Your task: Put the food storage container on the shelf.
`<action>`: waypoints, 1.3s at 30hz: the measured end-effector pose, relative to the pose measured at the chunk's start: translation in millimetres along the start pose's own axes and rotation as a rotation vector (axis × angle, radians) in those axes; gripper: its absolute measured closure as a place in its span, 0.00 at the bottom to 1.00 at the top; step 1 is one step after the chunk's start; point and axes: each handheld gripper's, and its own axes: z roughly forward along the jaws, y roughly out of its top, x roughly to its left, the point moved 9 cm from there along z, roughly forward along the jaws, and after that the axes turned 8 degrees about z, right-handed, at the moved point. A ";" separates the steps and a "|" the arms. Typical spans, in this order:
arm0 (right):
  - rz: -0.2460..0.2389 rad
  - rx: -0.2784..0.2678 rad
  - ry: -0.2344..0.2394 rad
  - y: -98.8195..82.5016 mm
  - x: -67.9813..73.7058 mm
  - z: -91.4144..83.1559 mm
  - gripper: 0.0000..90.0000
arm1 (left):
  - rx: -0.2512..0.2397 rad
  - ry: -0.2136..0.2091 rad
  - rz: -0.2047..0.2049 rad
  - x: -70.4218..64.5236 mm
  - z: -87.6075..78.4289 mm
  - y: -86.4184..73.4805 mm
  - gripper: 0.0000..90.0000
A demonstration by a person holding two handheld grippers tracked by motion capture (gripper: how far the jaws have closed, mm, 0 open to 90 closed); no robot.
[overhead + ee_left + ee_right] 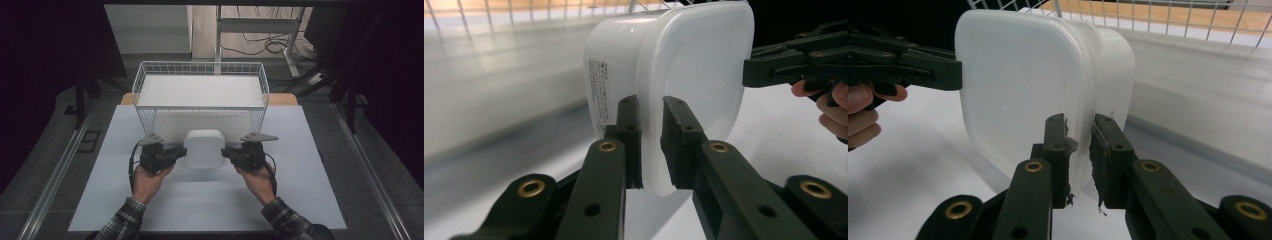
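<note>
We hold the white, rounded-square plastic container (203, 148) between us, lifted just in front of the white wire basket (200, 70). The left gripper (176, 154) pinches its rim on one side and the right gripper (231, 152) pinches the opposite side, each pair of jaws nearly closed on the thin lip.

Our worry is the thinness of those two holds. If one hand pulls ahead of the other, the lip could slip out and the container drop onto the white bench (300, 200). It could also catch the basket's near wall if carried forward too low.

The left gripper view shows a printed label (599, 90) on the container's side. The high view gives the gap to the basket.
</note>
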 end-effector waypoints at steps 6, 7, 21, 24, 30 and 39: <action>-0.002 -0.007 -0.030 10.9 -16.1 16.1 0.86 | -0.006 0.028 0.007 14.6 16.2 9.1 0.88; 0.001 -0.009 -0.036 12.5 -18.7 18.6 0.86 | -0.006 0.031 0.005 17.0 19.0 9.9 0.88; 0.030 0.019 -0.069 15.7 -42.5 46.2 0.85 | 0.024 0.055 -0.041 40.7 45.8 5.8 0.87; 0.030 0.026 -0.069 15.8 -43.8 49.0 0.85 | 0.020 0.061 -0.053 43.3 47.6 4.9 0.87; 0.025 0.015 -0.064 21.0 -45.9 53.1 0.81 | -0.004 0.083 -0.028 47.6 50.4 7.5 0.89; 0.024 0.005 -0.090 28.2 -53.4 61.8 0.76 | -0.020 0.132 0.007 51.8 58.3 10.3 0.89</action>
